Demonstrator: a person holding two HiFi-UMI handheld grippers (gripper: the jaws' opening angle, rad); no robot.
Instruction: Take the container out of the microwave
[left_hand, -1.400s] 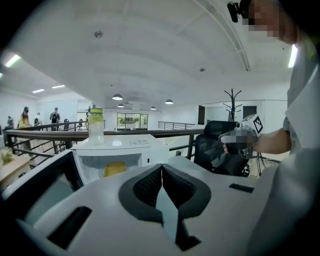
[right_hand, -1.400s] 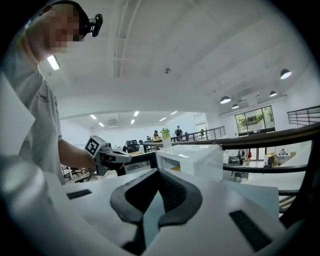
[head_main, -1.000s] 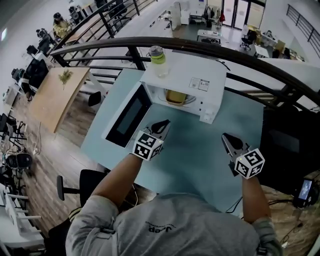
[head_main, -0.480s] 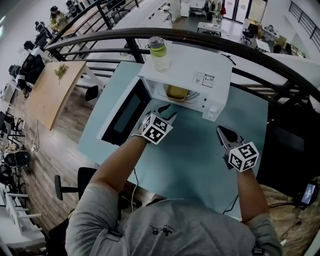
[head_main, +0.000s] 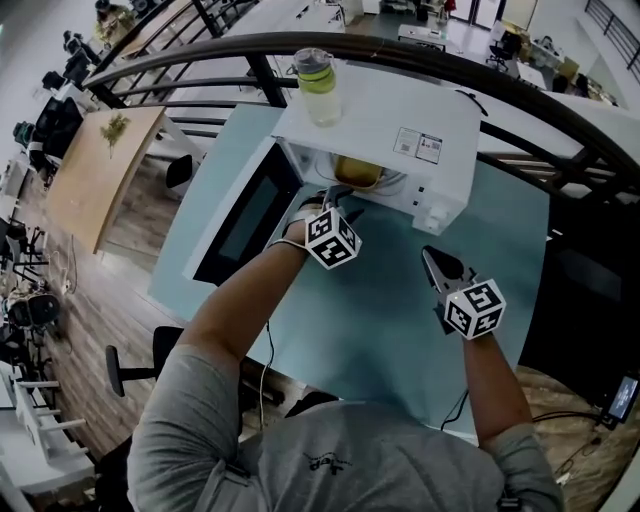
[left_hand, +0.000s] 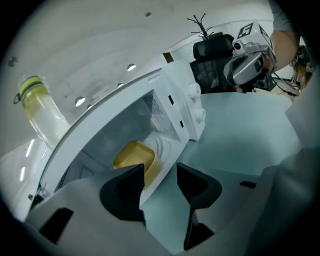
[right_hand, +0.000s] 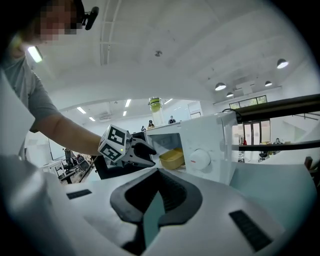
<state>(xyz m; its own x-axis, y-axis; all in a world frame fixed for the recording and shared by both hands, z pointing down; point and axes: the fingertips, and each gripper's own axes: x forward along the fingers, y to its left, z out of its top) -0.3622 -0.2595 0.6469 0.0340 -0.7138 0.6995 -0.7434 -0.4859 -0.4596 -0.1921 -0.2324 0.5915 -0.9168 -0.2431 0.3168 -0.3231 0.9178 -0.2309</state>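
Ok so here's where I'm at. The microwave (head_main: 400, 120) sits on the light blue table (head_main: 400, 330) with its door (head_main: 245, 215) swung wide open on the hinge side. The yellow container (head_main: 357, 172) is inside the microwave, resting on the white turntable plate (left_hand: 162, 145) close to the front of the cavity. Nothing is touching it.

My left gripper (left_hand: 160, 170) is right at the microwave's mouth, tipped downward. Its jaws have just been opening and now stand wide apart with nothing clamped between them. Looking along them, the gap shows the bottom front edge of the microwave and a bit of table, and the container sits just past the left-hand jaw, inside the cavity.

My right gripper (right_hand: 159, 176) hangs over the table in front of the microwave's control-panel side, well clear of the opening. Its jaws are drawn together with only a thin sliver of table showing between them, and it holds nothing. From there I can see the round control knob (right_hand: 200, 159) on the microwave's front, with the container to the side of it in the open cavity.

On top of the microwave, toward the hinge side, a clear bottle with a green lid (head_main: 315, 85) stands upright.
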